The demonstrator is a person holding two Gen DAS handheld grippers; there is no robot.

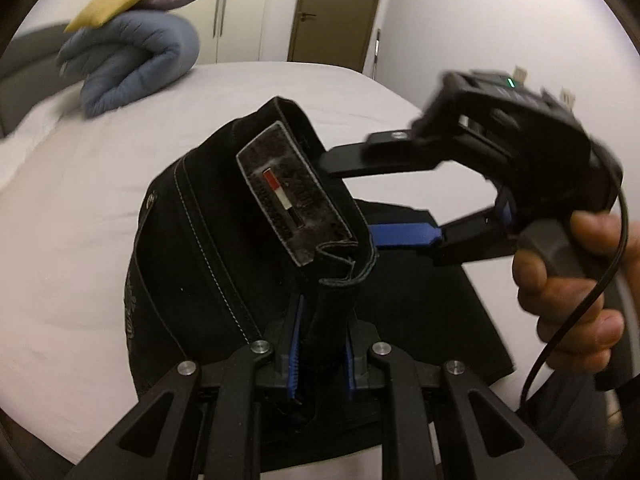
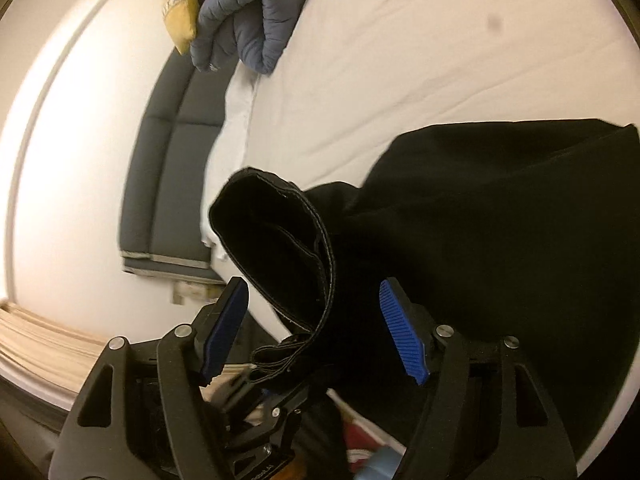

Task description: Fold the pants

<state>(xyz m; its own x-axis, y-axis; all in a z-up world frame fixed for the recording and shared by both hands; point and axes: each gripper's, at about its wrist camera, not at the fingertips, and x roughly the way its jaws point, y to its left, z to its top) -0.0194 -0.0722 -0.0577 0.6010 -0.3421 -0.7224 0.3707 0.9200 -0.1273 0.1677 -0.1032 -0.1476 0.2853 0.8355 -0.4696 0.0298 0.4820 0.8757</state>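
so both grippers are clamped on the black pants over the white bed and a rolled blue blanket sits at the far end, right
Not quite: only the left gripper is clamped on the black pants. The right gripper is open; the right wrist view shows its blue pads apart, cloth between them unpressed. The rest holds: the pants hang over the white bed, and the rolled blue blanket lies at its far end.
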